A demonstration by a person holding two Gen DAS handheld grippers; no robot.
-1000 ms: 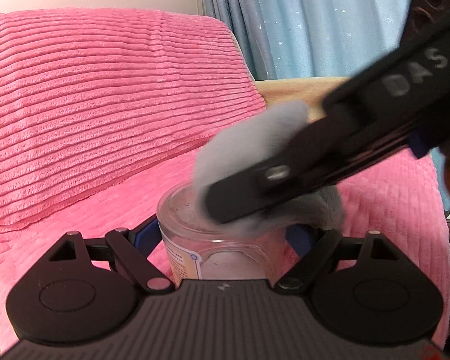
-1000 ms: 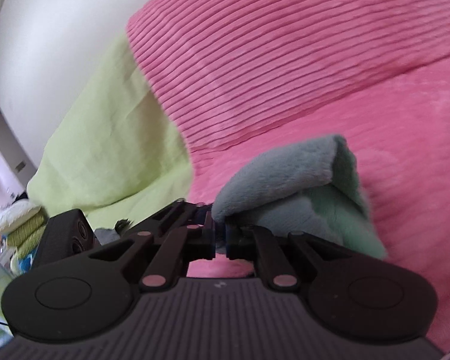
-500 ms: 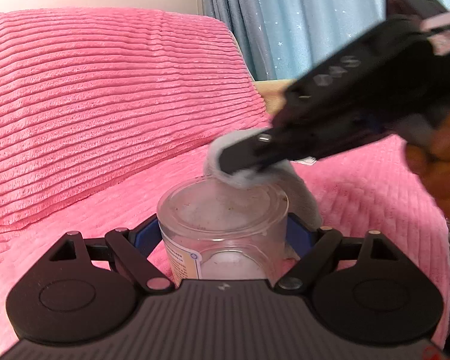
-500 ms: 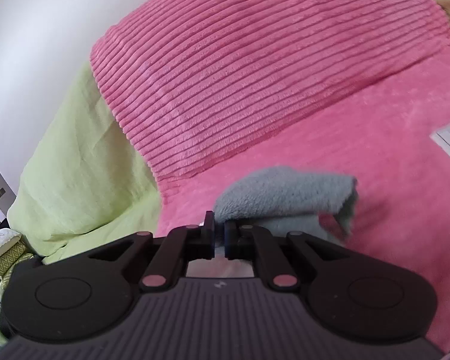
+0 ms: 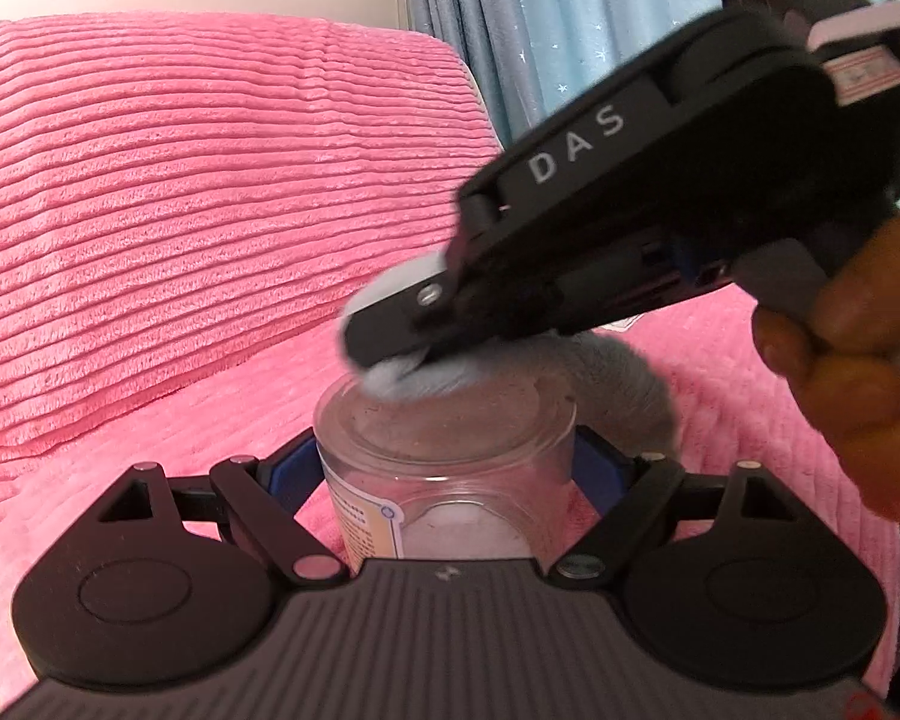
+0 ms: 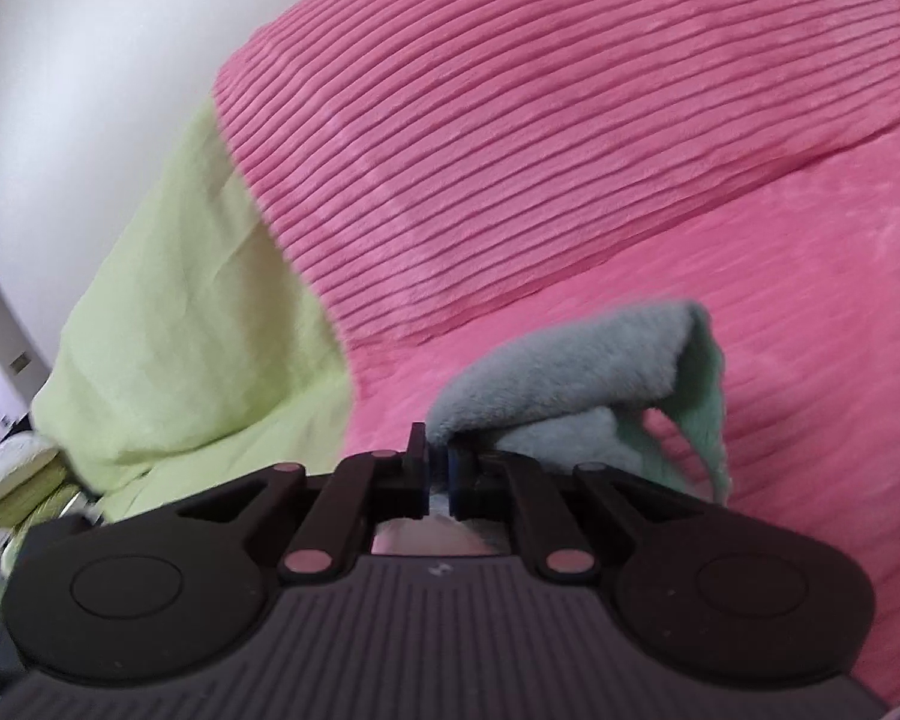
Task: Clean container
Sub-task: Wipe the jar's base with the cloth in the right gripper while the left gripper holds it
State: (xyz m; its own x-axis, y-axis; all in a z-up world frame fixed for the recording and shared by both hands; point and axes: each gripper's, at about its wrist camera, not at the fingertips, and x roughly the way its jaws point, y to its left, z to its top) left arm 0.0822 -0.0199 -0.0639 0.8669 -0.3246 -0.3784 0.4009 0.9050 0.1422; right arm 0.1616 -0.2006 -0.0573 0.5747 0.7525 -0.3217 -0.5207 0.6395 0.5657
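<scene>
A clear plastic container [image 5: 450, 480] with a dusty transparent lid and a paper label stands upright between the blue pads [image 5: 291, 471] of my left gripper [image 5: 444, 468], which is shut on it. From the upper right my right gripper [image 5: 384, 339] slants down to the lid's far rim. Its jaws are still closing on a folded grey cloth [image 5: 624, 381] that rests on the lid and hangs behind it. In the right wrist view the cloth [image 6: 570, 366] bulges out ahead of the pinched right gripper [image 6: 438, 468], showing a pale green underside. A person's hand [image 5: 852, 372] holds the right gripper's handle.
Behind lies a pink ribbed cushion [image 5: 180, 210], and under the container a pink ribbed blanket [image 5: 750, 420]. A blue starred curtain [image 5: 570, 18] hangs at the back right. In the right wrist view, light green fabric [image 6: 180, 300] covers the left side, below a white wall [image 6: 90, 60].
The right gripper swept the cloth across the lid, lifted toward the back, then returned lower onto the far left rim. The left gripper and the container stayed still.
</scene>
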